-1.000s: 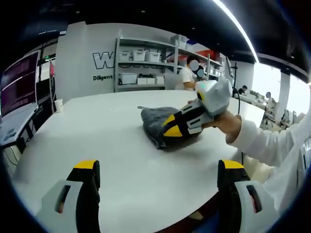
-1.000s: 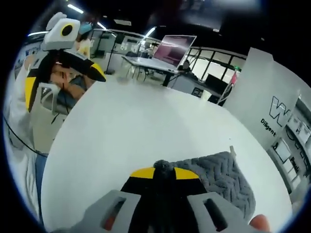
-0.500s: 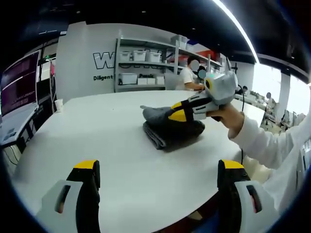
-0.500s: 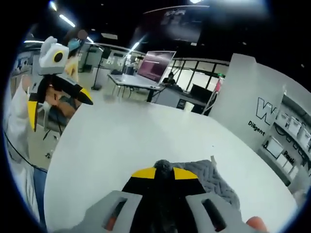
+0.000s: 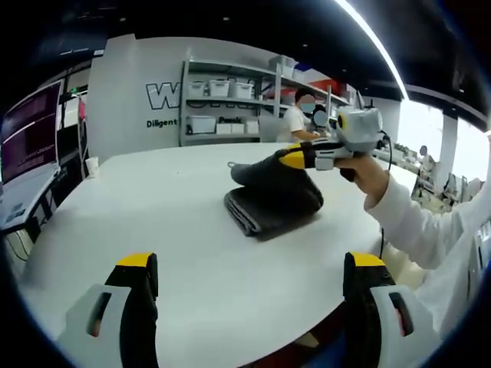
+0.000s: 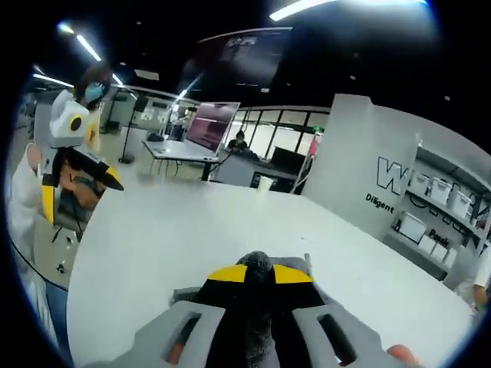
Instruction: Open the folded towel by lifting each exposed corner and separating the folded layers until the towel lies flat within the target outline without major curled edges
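Observation:
A dark grey folded towel lies on the white round table, right of centre in the left gripper view. My right gripper comes in from the right there, shut on the towel's top layer and holding it lifted off the stack. In the right gripper view the same gripper is shut with a tuft of grey towel between its yellow tips. My left gripper stands open at the table's near edge, well short of the towel; it also hangs open at the far left of the right gripper view.
Shelves with white bins and a white wall with lettering stand behind the table. A paper cup sits at the far left edge. A monitor stands on the left. People sit in the background.
My right gripper has risen and levelled out, pulling the towel's top layer up off the stack. The left gripper has stayed put.

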### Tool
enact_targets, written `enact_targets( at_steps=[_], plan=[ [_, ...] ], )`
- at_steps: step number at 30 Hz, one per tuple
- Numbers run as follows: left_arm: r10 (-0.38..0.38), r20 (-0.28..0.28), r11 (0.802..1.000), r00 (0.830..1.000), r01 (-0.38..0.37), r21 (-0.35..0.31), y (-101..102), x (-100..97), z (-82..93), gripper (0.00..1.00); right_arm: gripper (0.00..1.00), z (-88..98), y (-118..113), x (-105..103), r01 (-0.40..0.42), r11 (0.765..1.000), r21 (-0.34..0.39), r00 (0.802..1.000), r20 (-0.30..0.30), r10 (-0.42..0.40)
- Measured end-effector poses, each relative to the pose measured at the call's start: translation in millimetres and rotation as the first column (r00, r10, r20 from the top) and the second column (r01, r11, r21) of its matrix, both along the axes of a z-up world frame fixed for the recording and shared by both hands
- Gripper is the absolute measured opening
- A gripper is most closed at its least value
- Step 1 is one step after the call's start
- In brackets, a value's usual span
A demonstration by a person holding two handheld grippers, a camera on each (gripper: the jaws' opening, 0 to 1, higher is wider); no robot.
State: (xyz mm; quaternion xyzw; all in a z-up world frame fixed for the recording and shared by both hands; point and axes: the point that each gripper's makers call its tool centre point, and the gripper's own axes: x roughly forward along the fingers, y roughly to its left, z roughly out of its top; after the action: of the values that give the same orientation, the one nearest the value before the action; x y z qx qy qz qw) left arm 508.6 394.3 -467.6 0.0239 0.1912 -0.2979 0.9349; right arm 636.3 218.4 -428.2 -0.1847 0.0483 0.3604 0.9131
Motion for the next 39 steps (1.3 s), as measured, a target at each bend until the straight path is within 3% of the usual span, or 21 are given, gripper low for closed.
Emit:
enact_targets(
  at_steps=[19,39],
  plan=[
    [-0.008,-0.008,1.0,1.0,0.008,-0.004,-4,-0.6,-2.6,1.0,0.03,21.9,-56,0,0.14,0.983,0.12,0.988,0.045,-0.146],
    [-0.007,-0.01,1.0,1.0,0.007,-0.005,-4,-3.8,-2.1,1.0,0.03,34.0,-118,-11,0.283,0.931,0.23,0.95,0.066,-0.305]
  ],
)
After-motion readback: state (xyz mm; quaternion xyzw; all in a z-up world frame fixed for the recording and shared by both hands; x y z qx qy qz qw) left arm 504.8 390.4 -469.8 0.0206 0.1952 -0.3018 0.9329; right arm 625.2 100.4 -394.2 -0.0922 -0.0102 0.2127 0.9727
